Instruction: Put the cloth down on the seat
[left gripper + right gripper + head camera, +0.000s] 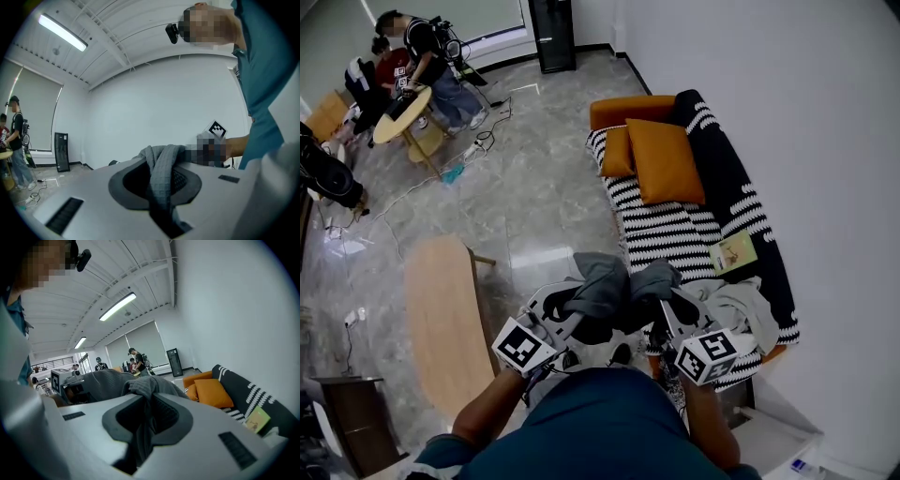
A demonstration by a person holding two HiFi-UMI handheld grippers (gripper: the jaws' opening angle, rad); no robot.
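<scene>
Grey polished floor tiles, white wall at right; a black-and-white striped sofa point(675, 234) stands along that wall.

- Task's thing: grey waffle-textured cloth point(605, 286), off the seat, hanging bunched between the two grippers over the floor, just short of the sofa's near end.
- Left gripper point(572, 305): jaws pressed together on a fold of the cloth point(164, 164); the fold runs up out of the jaws point(161, 187) and drapes over towards the other gripper.
- Right gripper point(666, 302): jaws likewise pinching a fold point(150, 387), which hangs down through the gap point(145, 427).
- Key relation: the cloth's long axis runs left to right between the two pinch points. The seat lies ahead and to the right of both sets of jaws. The right gripper is the nearer one to the sofa.
- Containers: none in view. The seat itself carries two orange cushions point(661, 159) at its far end, a small yellow-green booklet point(733, 251) mid-seat, and a pale crumpled garment point(741, 305) at the near end. Bare striped seat shows between the cushions and the booklet.
- Judgement: set-down not yet done; the free patch looks like the likeliest landing place.
- Left of the person: light wooden oval table point(441, 319), well apart from the cloth.
</scene>
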